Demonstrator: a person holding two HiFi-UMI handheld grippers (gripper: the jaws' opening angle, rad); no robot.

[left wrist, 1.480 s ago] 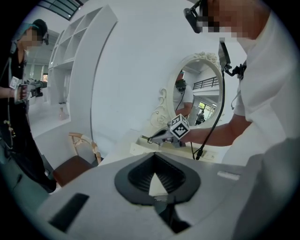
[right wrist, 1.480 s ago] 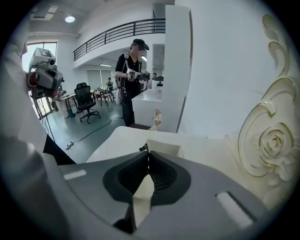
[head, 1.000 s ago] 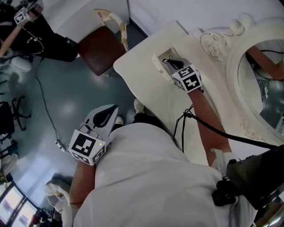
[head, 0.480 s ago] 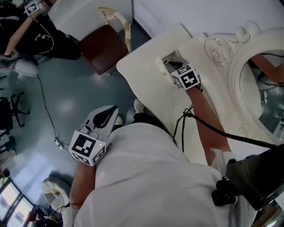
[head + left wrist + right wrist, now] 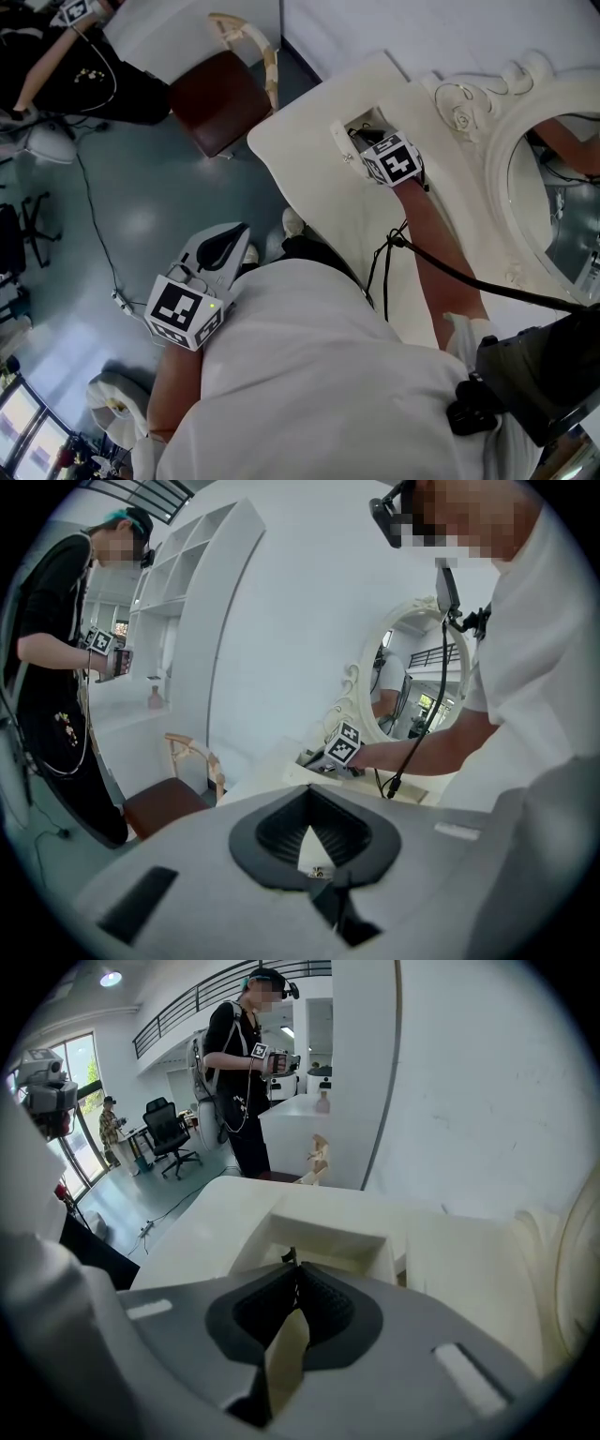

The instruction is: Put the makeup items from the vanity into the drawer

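While your left gripper (image 5: 309,803) hangs closed and empty, well away from the worktop (image 5: 309,155), your right gripper (image 5: 294,1266), fingers pressed together with a tiny unidentifiable dark sliver (image 5: 293,1254) at the tips, points straight into the open drawer (image 5: 328,1234) just ahead.

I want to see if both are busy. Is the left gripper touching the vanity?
Apart. The head view shows the left gripper over the floor, a clear gap from the vanity.

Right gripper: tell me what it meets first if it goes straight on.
The open drawer in the vanity top, right ahead of the right gripper; likely its far wall, though depth is unclear.
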